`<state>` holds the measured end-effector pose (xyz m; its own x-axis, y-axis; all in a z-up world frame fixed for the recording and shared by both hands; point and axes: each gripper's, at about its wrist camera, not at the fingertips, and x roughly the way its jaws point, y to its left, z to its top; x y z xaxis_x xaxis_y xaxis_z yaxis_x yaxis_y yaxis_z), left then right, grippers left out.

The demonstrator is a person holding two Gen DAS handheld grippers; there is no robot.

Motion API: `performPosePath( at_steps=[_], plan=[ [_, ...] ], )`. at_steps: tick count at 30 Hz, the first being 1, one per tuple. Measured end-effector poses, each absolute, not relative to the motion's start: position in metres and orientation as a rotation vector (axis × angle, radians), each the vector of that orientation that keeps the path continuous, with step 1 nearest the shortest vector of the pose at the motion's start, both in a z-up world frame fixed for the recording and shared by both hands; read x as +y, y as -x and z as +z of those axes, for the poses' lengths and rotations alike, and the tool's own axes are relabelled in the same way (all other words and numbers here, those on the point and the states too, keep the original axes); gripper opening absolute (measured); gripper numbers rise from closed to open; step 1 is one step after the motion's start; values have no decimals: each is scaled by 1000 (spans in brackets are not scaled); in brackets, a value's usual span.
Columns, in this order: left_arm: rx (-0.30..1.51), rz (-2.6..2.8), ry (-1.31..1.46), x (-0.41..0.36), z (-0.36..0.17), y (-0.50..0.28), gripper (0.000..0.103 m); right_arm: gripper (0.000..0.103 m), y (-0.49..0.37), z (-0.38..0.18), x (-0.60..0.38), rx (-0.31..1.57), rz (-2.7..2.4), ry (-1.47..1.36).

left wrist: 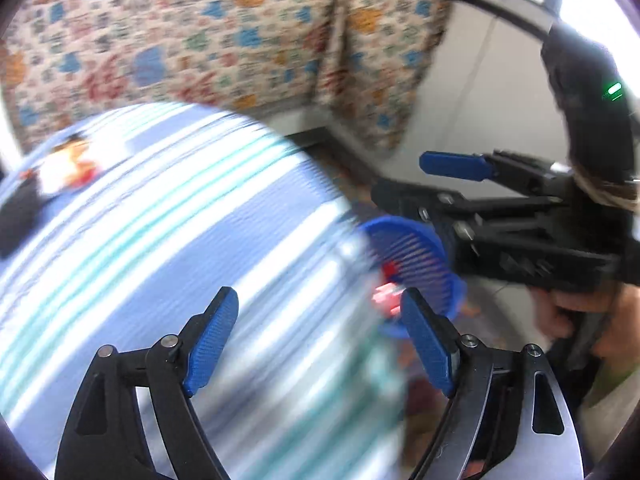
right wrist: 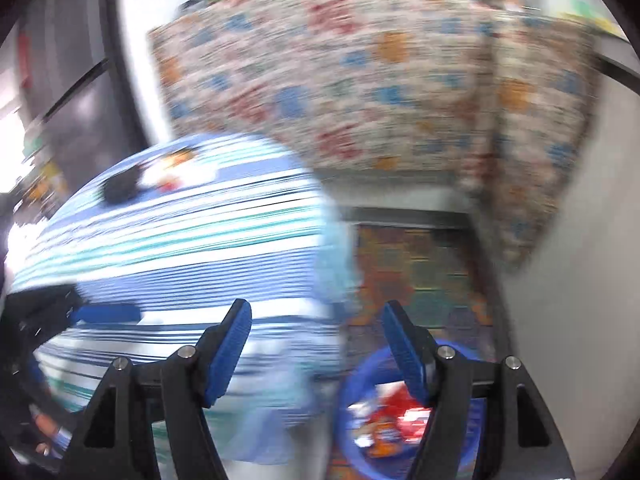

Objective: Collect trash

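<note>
The left claw point(left wrist: 316, 346) stands apart, empty, at the frame's bottom. The right claw point(right wrist: 316, 354) is apart too, above the blue basket point(right wrist: 352, 436) of wrappers at lower right.

Left gripper point(left wrist: 318, 344) at the bottom of the frame, black angular arms, ribbed blue pads point(left wrist: 212, 348), round silver screws, right gripper point(right wrist: 316, 354) built the same, small green light on its black body at upper right

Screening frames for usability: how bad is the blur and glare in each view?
Left wrist view: striped tablecloth and blue basket streaked by motion blur, left gripper sharp, window glare top right. Right wrist view: everything smeared but the right gripper; blown-out highlight at left edge.
</note>
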<state>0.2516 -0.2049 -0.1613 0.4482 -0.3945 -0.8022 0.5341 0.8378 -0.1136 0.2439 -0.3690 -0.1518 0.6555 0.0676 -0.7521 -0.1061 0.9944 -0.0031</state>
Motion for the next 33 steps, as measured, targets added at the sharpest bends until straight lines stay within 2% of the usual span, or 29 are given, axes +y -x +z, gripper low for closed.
performPosePath(
  at_steps=[6, 10, 14, 16, 18, 26, 33],
  plan=[
    [1001, -440, -197, -106, -177, -273, 86, 70, -269, -180, -261, 940, 248, 143],
    [1014, -386, -174, -49, -189, -290, 86, 70, -281, -205, -225, 992, 281, 206],
    [981, -316, -169, -15, -194, -309, 88, 75, -288, -211, -217, 958, 270, 218],
    [970, -297, -174, -2, -197, -319, 98, 79, -294, -213, -219, 952, 247, 203],
    [960, -283, -164, 10, -201, -329, 102, 81, -300, -214, -219, 943, 237, 193],
    [950, -290, -172, 50, -201, -377, 101, 86, -308, -215, -216, 945, 241, 191],
    [870, -506, -209, 41, -154, -421, 101, 87, -308, -214, -216, 947, 241, 190]
  ],
)
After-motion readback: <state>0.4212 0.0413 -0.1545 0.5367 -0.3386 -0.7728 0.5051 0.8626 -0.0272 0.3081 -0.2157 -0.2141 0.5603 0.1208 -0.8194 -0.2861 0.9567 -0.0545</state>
